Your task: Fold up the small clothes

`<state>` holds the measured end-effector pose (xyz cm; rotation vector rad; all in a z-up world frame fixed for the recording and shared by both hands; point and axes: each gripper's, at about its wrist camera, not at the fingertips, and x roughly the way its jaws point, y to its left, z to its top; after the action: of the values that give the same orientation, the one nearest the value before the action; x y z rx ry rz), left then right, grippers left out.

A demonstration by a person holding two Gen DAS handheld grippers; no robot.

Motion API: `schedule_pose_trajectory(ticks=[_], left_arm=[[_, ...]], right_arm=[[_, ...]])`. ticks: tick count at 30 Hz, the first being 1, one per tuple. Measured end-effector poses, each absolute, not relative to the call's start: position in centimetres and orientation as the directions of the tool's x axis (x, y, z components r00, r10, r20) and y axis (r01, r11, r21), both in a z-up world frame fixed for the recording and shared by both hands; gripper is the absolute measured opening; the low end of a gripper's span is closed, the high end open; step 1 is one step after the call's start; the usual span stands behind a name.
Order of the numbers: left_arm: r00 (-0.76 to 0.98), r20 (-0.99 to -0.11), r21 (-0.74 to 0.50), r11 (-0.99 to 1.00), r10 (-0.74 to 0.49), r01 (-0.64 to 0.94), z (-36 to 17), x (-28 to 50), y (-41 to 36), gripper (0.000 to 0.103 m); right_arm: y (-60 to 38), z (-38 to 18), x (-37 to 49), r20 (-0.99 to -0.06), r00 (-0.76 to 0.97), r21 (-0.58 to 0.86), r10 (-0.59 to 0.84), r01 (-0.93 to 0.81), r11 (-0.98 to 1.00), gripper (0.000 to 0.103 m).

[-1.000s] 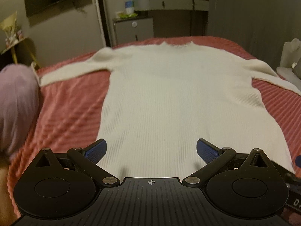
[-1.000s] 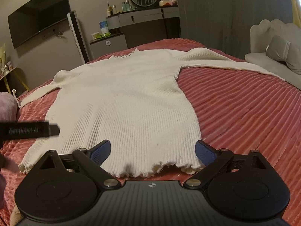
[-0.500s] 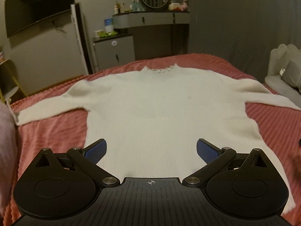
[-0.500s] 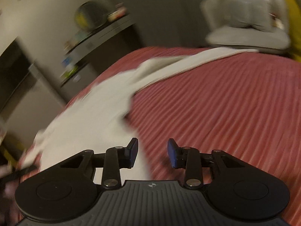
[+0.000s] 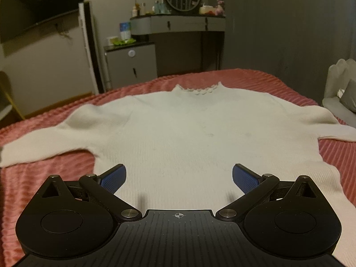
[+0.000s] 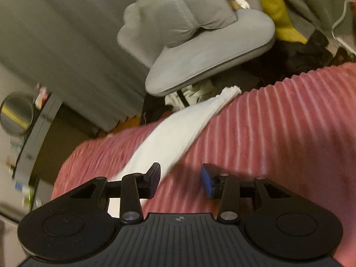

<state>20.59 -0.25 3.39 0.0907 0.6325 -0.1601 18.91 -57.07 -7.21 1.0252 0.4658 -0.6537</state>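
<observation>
A white ribbed sweater (image 5: 189, 138) lies flat on the pink bedspread (image 5: 40, 178), collar far from me, sleeves spread to both sides. My left gripper (image 5: 178, 175) is open wide and empty, hovering over the sweater's body. In the right wrist view the sweater's right sleeve (image 6: 178, 133) runs diagonally toward the bed edge, its cuff near the edge. My right gripper (image 6: 180, 178) is open and empty just above the sleeve's near part; its left finger is over the sleeve, its right finger over the bedspread (image 6: 278, 144).
A grey cushioned chair (image 6: 200, 51) with a pillow stands just beyond the bed edge by the sleeve cuff. A grey dresser with a round mirror (image 5: 178, 26) and a small cabinet (image 5: 131, 62) stand past the bed's far end. Clutter lies on the floor by the chair.
My left gripper moved forward over the sweater toward the collar. My right gripper swung right, from the hem to the right sleeve, and narrowed its opening.
</observation>
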Motion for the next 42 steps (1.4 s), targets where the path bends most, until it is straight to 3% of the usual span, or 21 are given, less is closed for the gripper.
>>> schedule_pose_trajectory(ticks=[5, 8, 9, 11, 15, 18, 22, 23, 24, 25, 29, 34, 40, 42], left_arm=[[0.786, -0.603, 0.029, 0.981, -0.136, 0.192, 2.2, 21.3, 0.6, 0.103], [0.78, -0.612, 0.026, 0.981, -0.134, 0.19, 1.9, 21.4, 1.2, 0.103], [0.783, -0.609, 0.027, 0.983, -0.127, 0.181, 2.0, 21.5, 1.4, 0.103], [0.79, -0.599, 0.009, 0.986, -0.127, 0.165, 2.4, 21.5, 1.9, 0.103], [0.807, -0.573, -0.028, 0.987, -0.143, 0.156, 4.1, 21.2, 2.1, 0.103], [0.817, -0.551, -0.061, 0.985, -0.17, 0.164, 5.6, 20.9, 2.0, 0.103], [0.805, -0.547, -0.153, 0.973, -0.23, 0.174, 7.2, 20.5, 2.3, 0.103], [0.799, -0.547, -0.178, 0.967, -0.251, 0.182, 7.4, 20.4, 2.4, 0.103], [0.788, -0.552, -0.198, 0.961, -0.272, 0.193, 7.5, 20.4, 2.4, 0.103], [0.776, -0.56, -0.219, 0.955, -0.291, 0.201, 7.5, 20.4, 2.5, 0.103], [0.738, -0.577, -0.289, 0.933, -0.35, 0.216, 6.9, 20.9, 2.3, 0.103], [0.676, -0.605, -0.342, 0.904, -0.421, 0.257, 5.0, 23.8, -0.3, 0.103], [0.615, -0.643, -0.403, 0.884, -0.457, 0.236, 3.2, 29.0, -3.2, 0.096], [0.598, -0.652, -0.404, 0.881, -0.467, 0.247, 2.6, 30.2, -4.0, 0.086]], right_arm=[[-59.0, -8.8, 20.3, -0.6, 0.737, 0.708, -0.312, 0.67, 0.223, 0.038], [-59.2, -8.8, 21.4, -0.629, 0.702, 0.669, -0.335, 0.708, 0.228, 0.02], [-59.2, -8.5, 21.8, -0.642, 0.69, 0.649, -0.335, 0.721, 0.243, 0.005], [-58.9, -7.6, 22.2, -0.642, 0.686, 0.632, -0.342, 0.726, 0.272, 0.005], [-54.9, -2.3, 22.7, -0.528, 0.769, 0.545, -0.361, 0.632, 0.55, 0.005], [-47.9, 2.1, 22.9, -0.416, 0.875, 0.43, -0.246, 0.428, 0.795, 0.005], [-36.7, 5.2, 21.8, -0.341, 0.937, 0.407, 0.079, 0.071, 0.911, 0.011], [-35.0, 5.1, 21.6, -0.346, 0.925, 0.449, 0.156, 0.017, 0.893, 0.019], [-33.6, 4.7, 21.3, -0.355, 0.907, 0.502, 0.225, -0.018, 0.865, 0.038], [-32.4, 4.1, 20.6, -0.352, 0.901, 0.542, 0.253, -0.024, 0.84, 0.041], [-30.1, 1.2, 16.6, -0.44, 0.88, 0.531, 0.18, 0.094, 0.842, 0.041], [-28.9, -1.2, 12.8, -0.538, 0.821, 0.527, 0.188, 0.154, 0.836, 0.041], [-29.4, -2.4, 11.0, -0.498, 0.845, 0.633, 0.196, 0.2, 0.748, 0.042], [-30.1, -3.0, 10.7, -0.507, 0.846, 0.609, 0.163, 0.218, 0.763, 0.042]])
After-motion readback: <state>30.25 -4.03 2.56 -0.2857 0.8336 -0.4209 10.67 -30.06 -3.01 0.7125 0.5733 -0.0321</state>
